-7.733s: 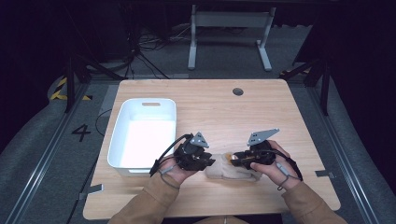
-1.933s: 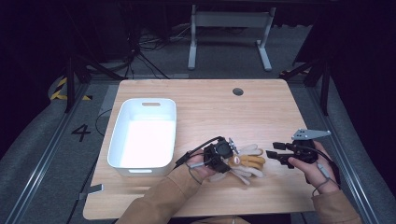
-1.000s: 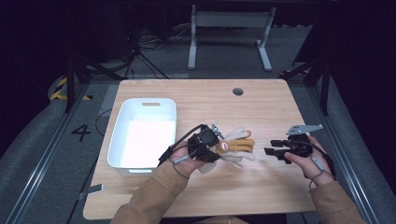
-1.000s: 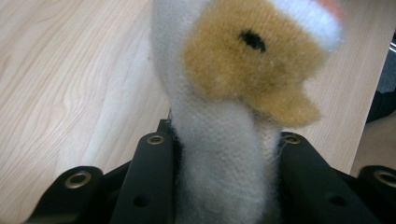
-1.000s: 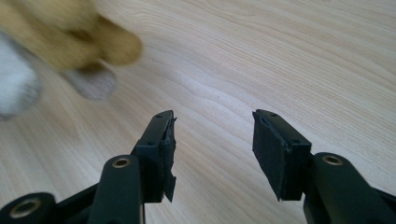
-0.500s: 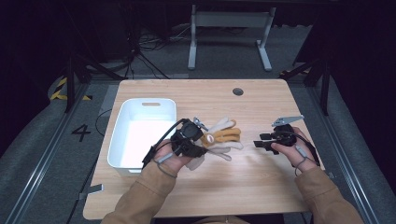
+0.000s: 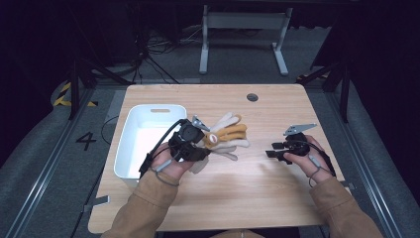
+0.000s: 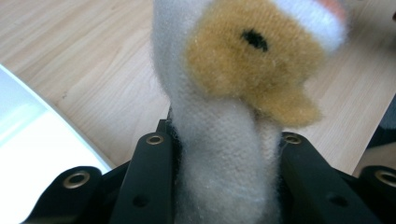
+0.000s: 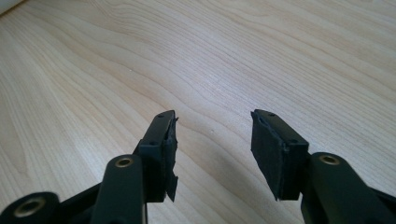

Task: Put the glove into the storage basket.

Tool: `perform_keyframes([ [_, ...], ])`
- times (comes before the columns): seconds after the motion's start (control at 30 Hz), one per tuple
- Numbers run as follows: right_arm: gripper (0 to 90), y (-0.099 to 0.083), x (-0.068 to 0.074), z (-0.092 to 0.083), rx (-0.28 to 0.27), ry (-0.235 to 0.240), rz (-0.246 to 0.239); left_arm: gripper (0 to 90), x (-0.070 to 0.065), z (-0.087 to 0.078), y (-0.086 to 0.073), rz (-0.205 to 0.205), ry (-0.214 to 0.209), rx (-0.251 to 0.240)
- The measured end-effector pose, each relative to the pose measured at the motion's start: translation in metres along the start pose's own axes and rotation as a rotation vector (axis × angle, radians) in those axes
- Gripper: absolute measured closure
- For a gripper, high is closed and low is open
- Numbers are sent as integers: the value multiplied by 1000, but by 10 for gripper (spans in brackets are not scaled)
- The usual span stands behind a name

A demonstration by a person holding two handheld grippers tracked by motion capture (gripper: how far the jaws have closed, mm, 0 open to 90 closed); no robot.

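- Table (image 7: 237, 198): wood top, largest surface; it lies below and ahead of the right tool (image 7: 271, 150), whose jaws stand apart with nothing between them (image 9: 212, 135). Risk judged low here: the spread jaws ride close over the wood and could scrape it if the hand dips.
- White bin (image 7: 130, 148): just beside the left tool (image 7: 203, 144), on its outer side; its pale rim shows at the lower left in the left gripper view (image 8: 28, 154). Judged the likely drop point. Risk: the carried load clips the near wall and hangs over the rim instead of falling inside.
- Plush toy (image 7: 225, 139): white and tan, limbs fanning out ahead of the left tool; clenched by one white limb between the jaws (image 8: 219, 154), with the tan head above the tips. Risks:
  - soft pile compresses, so the limb may slide out of the grip mid-carry;
  - held by one end, the body can swing and drag on the table or catch the bin wall;
  - the loose limbs trail toward the right tool's side and may stay outside the bin when let go.
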State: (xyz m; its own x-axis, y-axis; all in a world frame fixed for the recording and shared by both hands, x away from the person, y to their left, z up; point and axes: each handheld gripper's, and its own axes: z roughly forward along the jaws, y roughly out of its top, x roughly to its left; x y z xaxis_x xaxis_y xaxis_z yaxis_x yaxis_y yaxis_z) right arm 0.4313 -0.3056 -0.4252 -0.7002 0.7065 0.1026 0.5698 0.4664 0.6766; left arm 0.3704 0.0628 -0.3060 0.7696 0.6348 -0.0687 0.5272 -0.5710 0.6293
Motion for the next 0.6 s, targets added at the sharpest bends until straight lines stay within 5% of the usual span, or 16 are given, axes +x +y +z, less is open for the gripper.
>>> perform_keyframes([
  [0.5,510,-6,-9,-12,-25,-3,29,705,40,-14,-9,-156,71,2],
  [0.6,508,-6,-9,-13,-29,-3,31,704,46,-15,-12,-151,92,1],
])
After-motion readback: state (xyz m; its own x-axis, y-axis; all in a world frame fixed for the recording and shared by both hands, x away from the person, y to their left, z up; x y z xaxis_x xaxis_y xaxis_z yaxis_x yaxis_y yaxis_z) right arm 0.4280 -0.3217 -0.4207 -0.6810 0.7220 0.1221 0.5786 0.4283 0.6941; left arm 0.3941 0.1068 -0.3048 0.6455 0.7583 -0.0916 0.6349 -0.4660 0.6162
